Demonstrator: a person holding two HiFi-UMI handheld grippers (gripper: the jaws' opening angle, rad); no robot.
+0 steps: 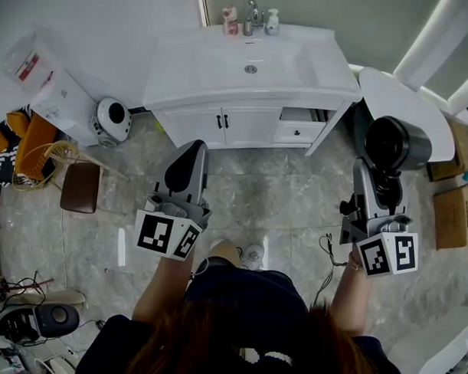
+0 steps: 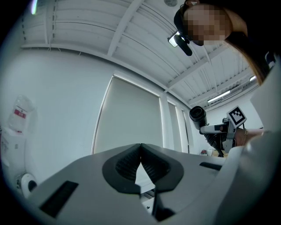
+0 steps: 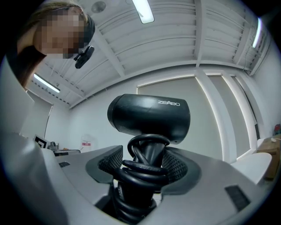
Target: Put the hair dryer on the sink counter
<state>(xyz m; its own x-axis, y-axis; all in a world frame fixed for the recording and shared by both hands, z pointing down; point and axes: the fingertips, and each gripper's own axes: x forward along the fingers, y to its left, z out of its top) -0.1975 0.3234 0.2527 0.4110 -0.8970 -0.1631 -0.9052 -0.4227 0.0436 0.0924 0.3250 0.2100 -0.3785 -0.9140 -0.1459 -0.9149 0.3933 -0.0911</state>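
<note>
Right gripper (image 3: 145, 163) clamps the black hair dryer (image 3: 149, 115) by its handle, which is wound with its cord (image 3: 141, 169); the barrel sits crosswise above the jaws. In the head view the dryer is held in the air at about two o'clock, over the grey tiled floor (image 1: 279, 199), well apart from the white sink counter (image 1: 192, 73) at twelve o'clock. Left gripper (image 1: 194, 149), at about eleven o'clock, has its jaws closed tip to tip with nothing between them.

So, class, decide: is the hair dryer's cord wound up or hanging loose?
Wound up. The cord loops in tight coils round the hair dryer below its body, where the right tongs clamp it.
</note>
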